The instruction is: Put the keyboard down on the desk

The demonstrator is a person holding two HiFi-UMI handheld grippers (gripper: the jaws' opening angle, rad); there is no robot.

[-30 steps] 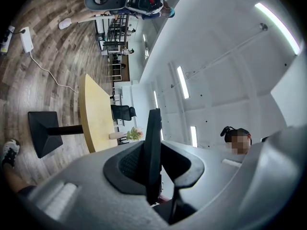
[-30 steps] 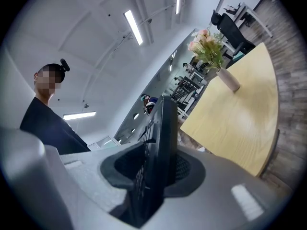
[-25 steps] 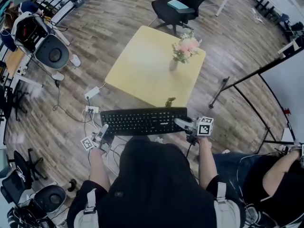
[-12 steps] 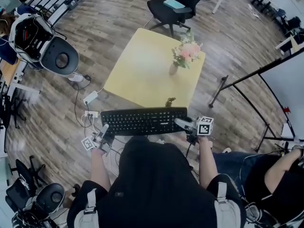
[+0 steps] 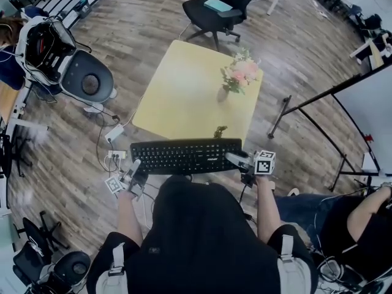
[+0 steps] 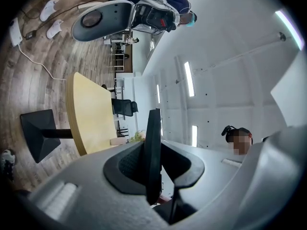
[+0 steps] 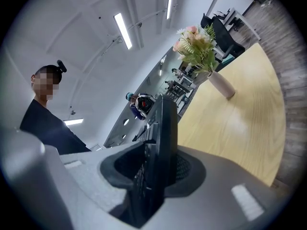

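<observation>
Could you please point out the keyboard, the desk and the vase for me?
keyboard (image 5: 184, 156): head view, middle of its key field.
desk (image 5: 180, 94): head view, bare part of its yellow top.
vase (image 5: 224, 95): head view, middle of its body.

Office: swivel chair (image 5: 215, 8), desk (image 5: 184, 97)

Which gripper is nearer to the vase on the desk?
Right. The right gripper grips the keyboard at the end almost in line with the vase; the left gripper grips the other end, farther off to the side.
</observation>
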